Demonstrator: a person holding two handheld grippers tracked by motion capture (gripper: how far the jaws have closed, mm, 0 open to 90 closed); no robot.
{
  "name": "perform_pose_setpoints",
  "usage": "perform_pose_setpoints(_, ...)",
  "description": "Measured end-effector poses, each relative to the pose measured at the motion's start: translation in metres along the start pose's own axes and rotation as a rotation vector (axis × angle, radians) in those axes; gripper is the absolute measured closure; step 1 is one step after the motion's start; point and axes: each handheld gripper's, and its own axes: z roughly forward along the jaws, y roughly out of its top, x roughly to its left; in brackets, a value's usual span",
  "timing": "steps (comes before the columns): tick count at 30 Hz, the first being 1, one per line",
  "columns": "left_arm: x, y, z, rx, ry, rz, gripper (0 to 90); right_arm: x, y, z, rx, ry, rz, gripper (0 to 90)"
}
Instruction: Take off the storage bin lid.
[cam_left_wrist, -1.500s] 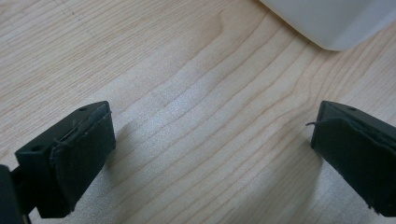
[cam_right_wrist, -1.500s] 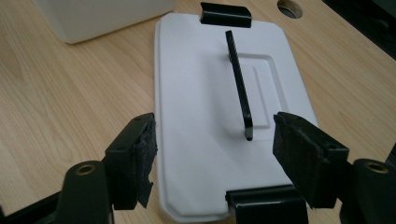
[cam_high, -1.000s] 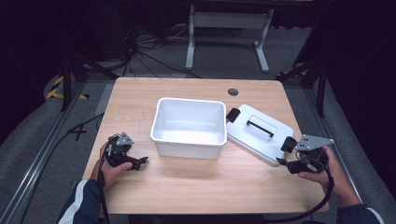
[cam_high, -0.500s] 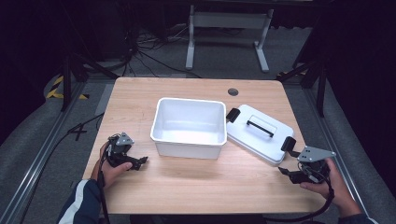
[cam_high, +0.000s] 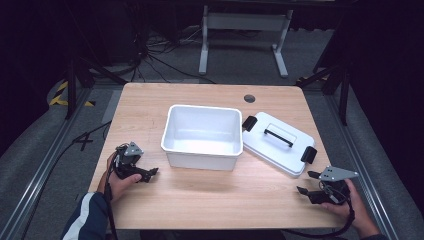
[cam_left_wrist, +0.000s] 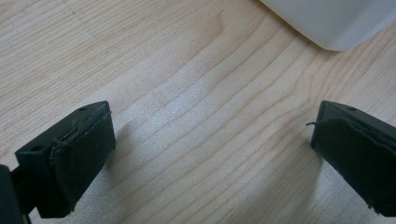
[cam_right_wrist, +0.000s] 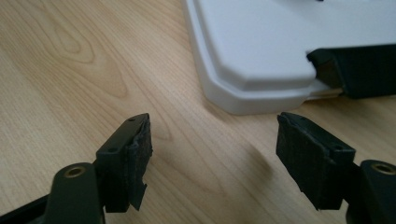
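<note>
Both pairs of jaws are being held wide, with nothing between them. The right gripper (cam_high: 306, 183) is being kept near the lid (cam_high: 278, 142), which is lying beside the tub (cam_high: 202, 136). The left gripper (cam_high: 149, 173) is being rested on the table (cam_high: 210, 200).

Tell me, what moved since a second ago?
The right tool pulled back from the lid toward the person's edge of the table, jaws open and empty. The left tool, the white tub and the lid stayed put.
</note>
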Motion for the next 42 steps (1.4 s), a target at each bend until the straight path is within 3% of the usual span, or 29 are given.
perform_pose_setpoints(6, 0.0001, 0.0001, 0.0000, 0.001, -0.001, 0.001, 0.2, -0.0052, -0.0078, 0.0042, -0.031, 0.029, 0.079, 23.7)
perform_pose_setpoints(14, -0.0011, -0.0006, -0.0003, 0.004, -0.001, -0.012, 0.2, -0.0051, -0.0079, 0.0045, -0.031, 0.023, 0.081, 23.0)
perform_pose_setpoints(42, 0.0004, -0.0001, 0.0001, -0.002, -0.004, 0.003, 0.2, -0.0052, -0.0086, 0.0036, -0.024, -0.001, 0.106, 20.8)
